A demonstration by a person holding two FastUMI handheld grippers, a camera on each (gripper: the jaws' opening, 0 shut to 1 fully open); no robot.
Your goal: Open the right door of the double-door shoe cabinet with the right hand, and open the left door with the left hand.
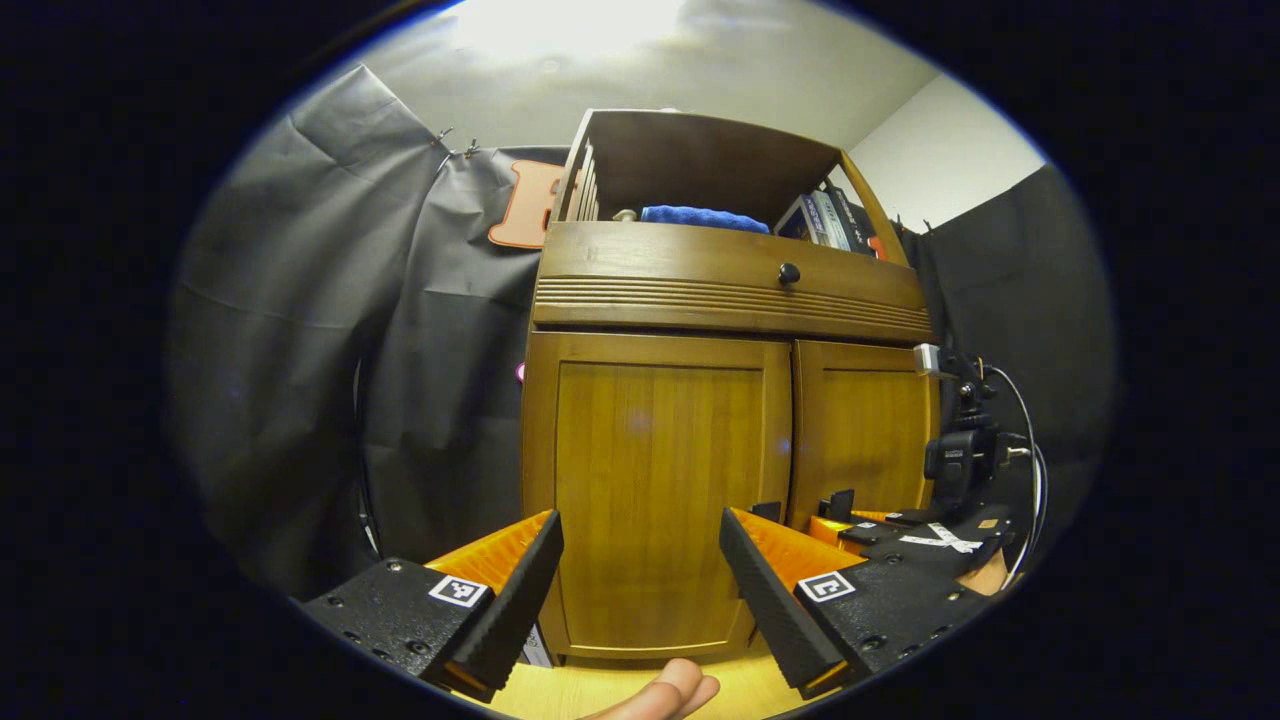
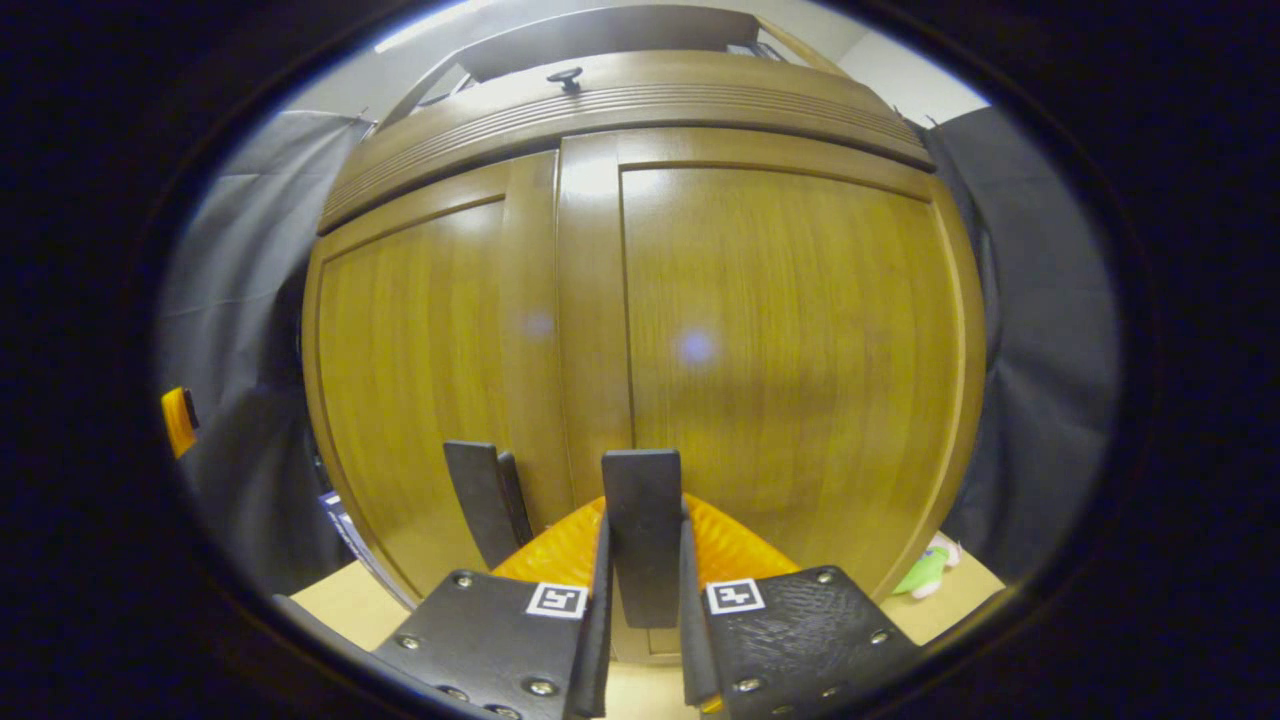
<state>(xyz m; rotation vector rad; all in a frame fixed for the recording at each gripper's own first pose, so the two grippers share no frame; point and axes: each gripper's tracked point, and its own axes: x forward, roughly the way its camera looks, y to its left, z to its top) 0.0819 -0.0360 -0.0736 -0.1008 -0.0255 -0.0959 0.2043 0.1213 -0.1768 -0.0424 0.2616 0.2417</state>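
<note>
Right claw (image 2: pixel 643 610) is pinching the flat black handle (image 2: pixel 642 530) of the closed brown wooden right door (image 2: pixel 790 350); left claw (image 1: pixel 640 590) is waiting wide before the closed left door (image 1: pixel 655 490).

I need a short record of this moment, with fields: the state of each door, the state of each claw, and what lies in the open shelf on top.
left door: looks closed
right door: looks closed
right door handle: between the right claw's fingers
right claw: shut on the right door handle
left claw: open, facing the left door, not touching it
top shelf: blue towel, books
</note>
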